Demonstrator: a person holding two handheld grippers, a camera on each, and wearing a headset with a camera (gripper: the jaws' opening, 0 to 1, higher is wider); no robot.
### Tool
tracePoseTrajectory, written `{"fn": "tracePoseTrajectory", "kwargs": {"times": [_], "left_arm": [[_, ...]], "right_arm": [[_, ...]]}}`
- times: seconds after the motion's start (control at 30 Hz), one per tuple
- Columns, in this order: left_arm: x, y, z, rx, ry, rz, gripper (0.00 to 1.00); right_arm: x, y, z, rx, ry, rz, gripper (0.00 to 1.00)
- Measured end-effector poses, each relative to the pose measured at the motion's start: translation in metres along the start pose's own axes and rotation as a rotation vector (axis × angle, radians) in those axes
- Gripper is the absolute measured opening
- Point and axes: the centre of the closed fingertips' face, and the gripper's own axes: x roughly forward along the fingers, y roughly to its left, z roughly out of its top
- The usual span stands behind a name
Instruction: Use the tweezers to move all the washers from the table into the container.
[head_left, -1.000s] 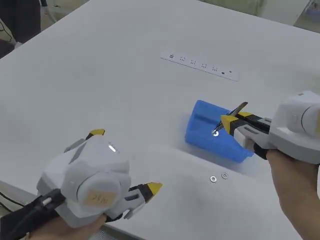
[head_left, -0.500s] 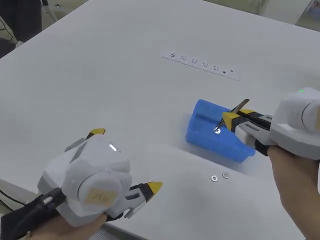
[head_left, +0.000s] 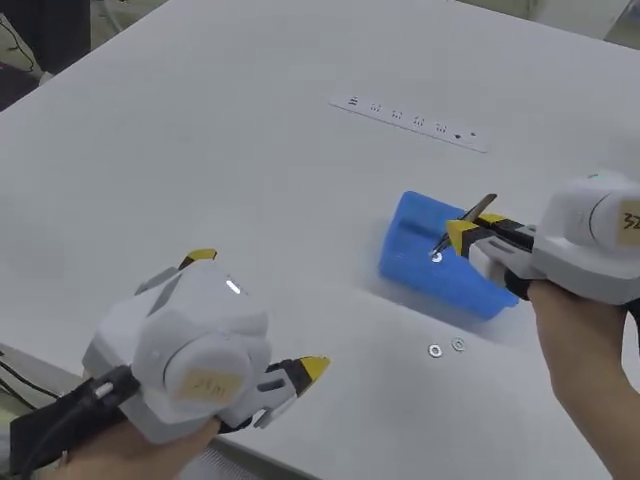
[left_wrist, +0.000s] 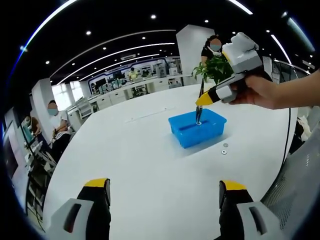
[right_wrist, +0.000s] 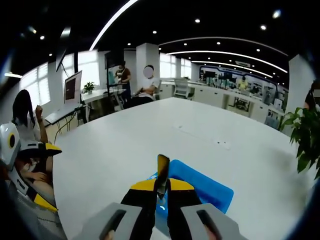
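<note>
Hardly anything has moved on the desk in the last second. The frame slid a touch, which is my headset, not the work. Right claw (head_left: 462, 237) still hangs over the blue container (head_left: 440, 288), pressed together on the tweezers (head_left: 480, 211), whose tips point down inside the rim as before. Small bright ring at the tips, which I judge to be a held washer (head_left: 437, 258), not yet let go.

So this transfer sits at the drop. More remain: one washer (head_left: 434, 350) on the desk near the container's near wall, a second washer (head_left: 458, 345) just beside it.

Left claw (left_wrist: 164, 185) spread, idle, holding nothing, well apart from the container.

Desk (head_left: 250, 150) white, plain. A socket strip (head_left: 410, 122) lies beyond the container. Room is an open-plan office: lines of ceiling lights, seated people, a potted plant (right_wrist: 304, 131).
</note>
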Motion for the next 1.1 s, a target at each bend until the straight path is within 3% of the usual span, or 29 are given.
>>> {"fn": "tracePoseTrajectory", "kwargs": {"times": [0.3, 0.67, 1.1], "left_arm": [[0.001, 0.000, -0.002, 0.002, 0.007, 0.000, 0.92], [0.002, 0.000, -0.002, 0.001, 0.007, -0.001, 0.92], [0.002, -0.002, -0.002, 0.004, 0.010, -0.009, 0.92]], "right_arm": [[0.025, -0.006, -0.024, 0.026, 0.062, 0.000, 0.04], [0.027, -0.002, -0.050, 0.022, 0.117, -0.010, 0.04], [0.020, -0.009, -0.045, 0.061, 0.099, -0.025, 0.04]]}}
